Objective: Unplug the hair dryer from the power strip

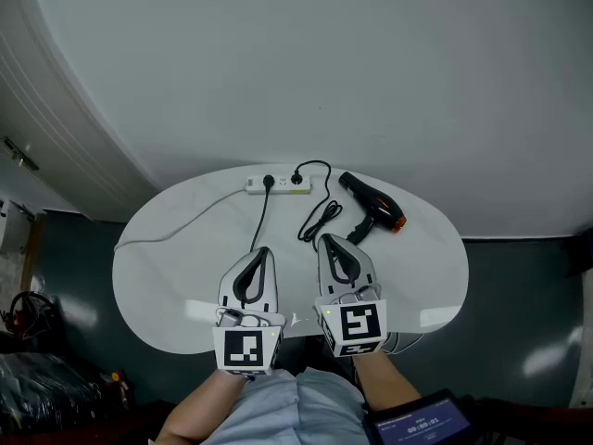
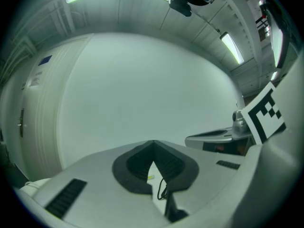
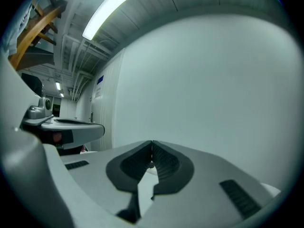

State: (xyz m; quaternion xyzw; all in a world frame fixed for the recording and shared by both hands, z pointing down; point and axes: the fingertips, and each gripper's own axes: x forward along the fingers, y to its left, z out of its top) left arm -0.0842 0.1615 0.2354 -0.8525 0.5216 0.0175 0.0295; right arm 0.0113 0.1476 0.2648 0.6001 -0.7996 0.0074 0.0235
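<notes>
A black hair dryer (image 1: 370,206) with an orange end lies on the white oval table (image 1: 167,267), right of centre. Its black cord (image 1: 321,213) coils and runs to a plug in the white power strip (image 1: 278,184) at the table's far edge. A second black plug sits in the strip beside it. My left gripper (image 1: 262,250) and right gripper (image 1: 326,239) hover side by side over the near half of the table, both shut with nothing between the tips. In the left gripper view the left gripper (image 2: 153,143) frames a bit of cord. The right gripper (image 3: 152,142) shows its jaws meeting.
A white cable (image 1: 176,230) leaves the power strip leftwards across the table and over its left edge. A black cable (image 1: 263,213) runs from the strip's left plug toward the left gripper. A pale wall stands behind the table. Dark floor and clutter (image 1: 37,360) lie at the lower left.
</notes>
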